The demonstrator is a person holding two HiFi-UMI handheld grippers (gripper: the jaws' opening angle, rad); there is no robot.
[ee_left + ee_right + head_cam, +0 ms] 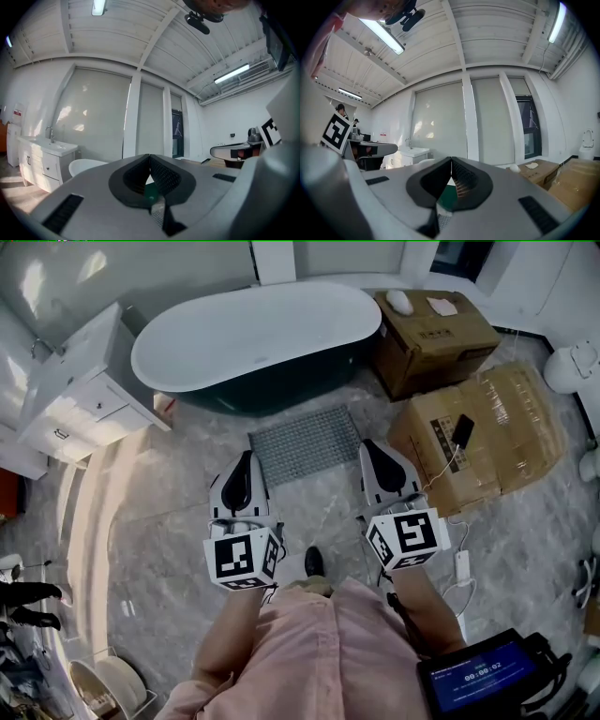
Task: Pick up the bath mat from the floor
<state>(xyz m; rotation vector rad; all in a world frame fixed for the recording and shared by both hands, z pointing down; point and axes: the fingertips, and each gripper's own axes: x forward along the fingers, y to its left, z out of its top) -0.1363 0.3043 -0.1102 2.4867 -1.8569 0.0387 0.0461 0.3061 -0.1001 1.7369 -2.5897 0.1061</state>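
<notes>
The grey ribbed bath mat (306,442) lies flat on the marble floor in front of the bathtub (255,336). My left gripper (247,457) is held level just off the mat's left near corner, jaws shut and empty. Above the mat's right near corner my right gripper (368,446) is held the same way, shut with nothing in it. In the left gripper view the shut gripper (150,157) points toward the tub, and in the right gripper view the right gripper (451,161) does too. Neither gripper touches the mat.
A white vanity (84,385) stands at the left. Cardboard boxes (433,334) and a flattened carton (487,432) sit right of the mat, with a phone on a cable (462,430). A toilet (574,367) is at far right. A foot (314,562) is below the mat.
</notes>
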